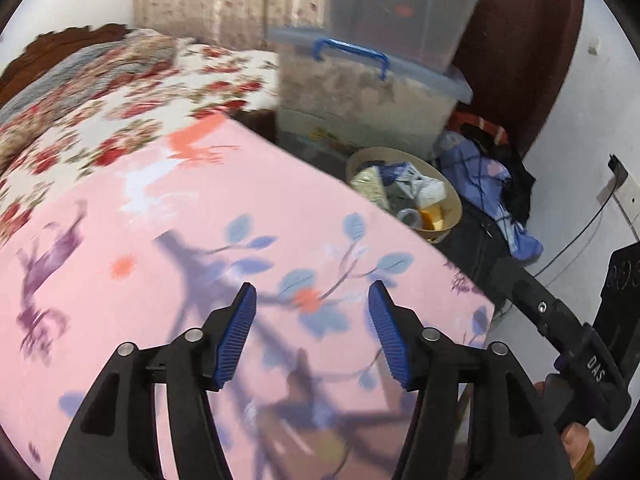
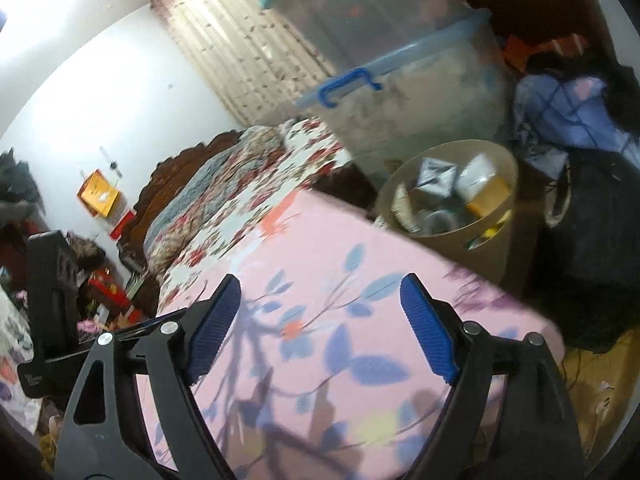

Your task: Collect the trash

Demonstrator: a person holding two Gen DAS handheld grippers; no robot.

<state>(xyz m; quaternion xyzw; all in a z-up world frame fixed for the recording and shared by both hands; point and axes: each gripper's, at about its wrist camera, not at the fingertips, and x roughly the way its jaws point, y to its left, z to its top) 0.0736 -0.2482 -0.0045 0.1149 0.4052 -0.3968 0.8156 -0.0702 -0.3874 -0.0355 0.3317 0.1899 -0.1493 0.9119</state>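
Two stacked storage boxes (image 1: 372, 92), one trash bin (image 1: 404, 196), and one bed (image 1: 120, 92).

Black tongs (image 1: 312, 300), ribbed blue pads (image 1: 237, 336), silver pivot screws (image 1: 193, 335).

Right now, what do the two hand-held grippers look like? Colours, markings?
Both alike: left hand-held gripper and right hand-held gripper have matte black linkage arms with silver pivot pins and ribbed blue finger pads. The right one's body, seen from the left wrist, bears white "DAS" lettering.
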